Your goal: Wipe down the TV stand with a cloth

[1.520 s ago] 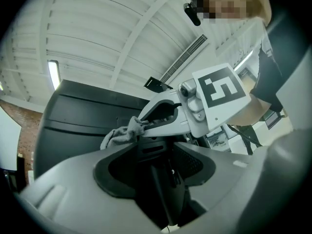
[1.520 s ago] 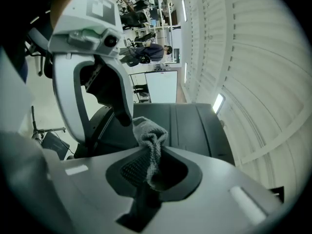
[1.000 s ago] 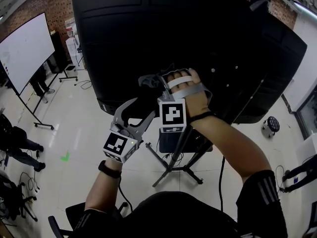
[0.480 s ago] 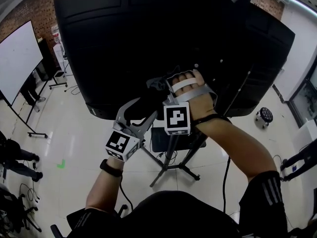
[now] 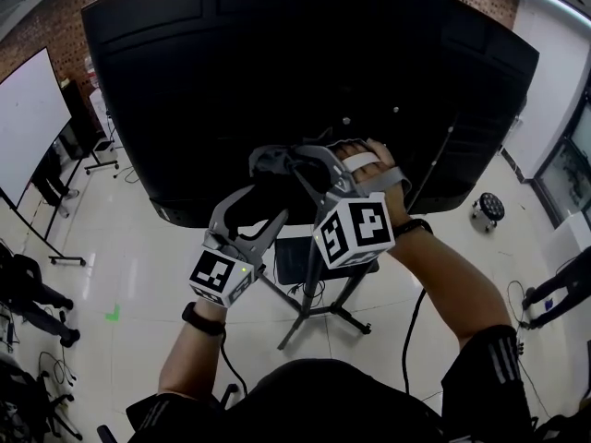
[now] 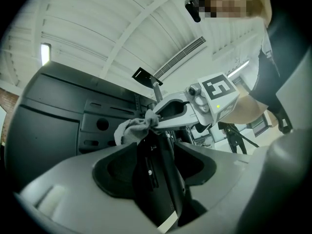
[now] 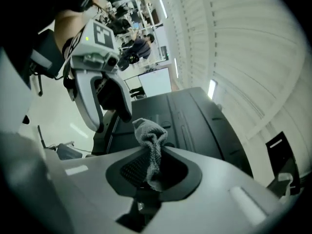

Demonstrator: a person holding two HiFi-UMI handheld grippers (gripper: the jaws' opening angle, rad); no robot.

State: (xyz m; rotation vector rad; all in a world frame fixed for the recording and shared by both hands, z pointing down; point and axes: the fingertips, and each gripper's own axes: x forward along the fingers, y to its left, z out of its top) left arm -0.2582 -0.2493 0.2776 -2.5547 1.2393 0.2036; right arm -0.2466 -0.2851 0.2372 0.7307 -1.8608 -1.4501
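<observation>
Up by the lower back of the TV (image 5: 277, 63), the right gripper (image 5: 300, 160) has its jaws closed tight on a bunched grey cloth (image 5: 266, 161), which sticks out past the tips, near the black panel; whether it touches I cannot tell; the left gripper (image 5: 263, 203), just below and beside it, has its jaws partly closed round a black bar (image 6: 153, 179) with small screws and a white label, which fills the gap between them; what that bar belongs to I cannot tell; the stand (image 5: 319, 293) is lower, its splayed legs on the floor under the TV, with a dark box (image 5: 294, 261) on it; I judge the wiping to be at an early stage, up near the mount, the legs not yet done; the next move calls for pressing the cloth flat on a stand part, drawing it along, then working down; in the way are the left gripper close by the cloth and a cable (image 5: 413, 307) hanging beside the legs; a whiteboard (image 5: 28, 118) and a person's legs (image 5: 23, 289) are well apart at the left.
</observation>
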